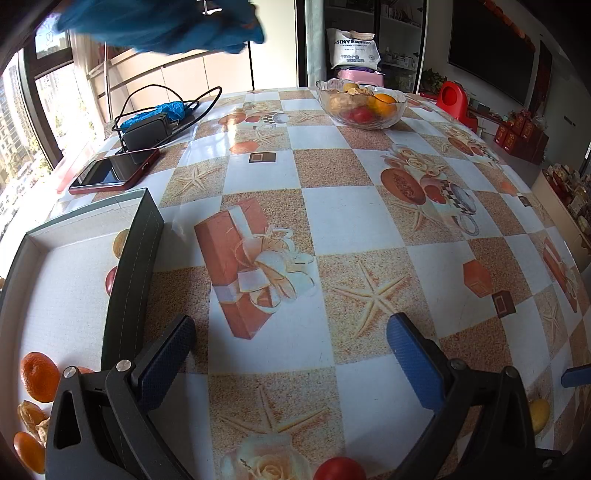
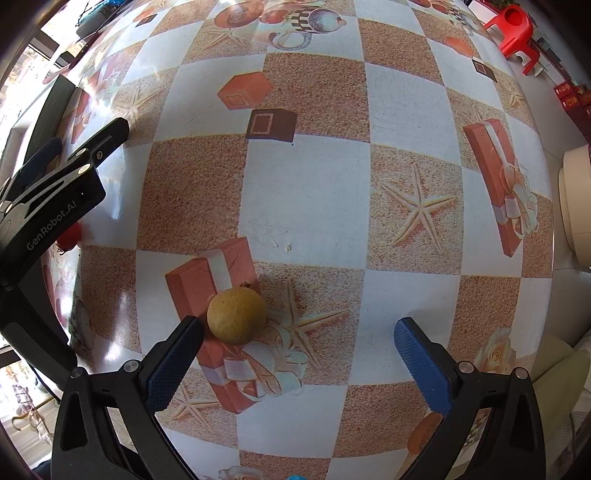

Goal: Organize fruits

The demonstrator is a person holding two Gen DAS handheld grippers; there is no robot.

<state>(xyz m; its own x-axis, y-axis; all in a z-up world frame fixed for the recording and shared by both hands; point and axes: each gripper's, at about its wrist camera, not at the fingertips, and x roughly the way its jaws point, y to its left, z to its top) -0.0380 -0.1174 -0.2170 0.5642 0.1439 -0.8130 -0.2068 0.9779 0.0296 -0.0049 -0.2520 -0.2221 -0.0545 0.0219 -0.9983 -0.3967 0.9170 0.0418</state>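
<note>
Sunlit window, patterned tablecloth, dark wall television, red plastic chair

bright window daylight, tablecloth glare, heavy fisheye edge distortion

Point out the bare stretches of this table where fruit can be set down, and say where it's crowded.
Widest free patch: the tablecloth between the glass bowl, the phone and the dark tray wall. Also bare: the squares ahead of the open right tongs, beyond the yellow fruit. Crowded: the tray's near corner with oranges, the charger corner, and the full bowl.
</note>
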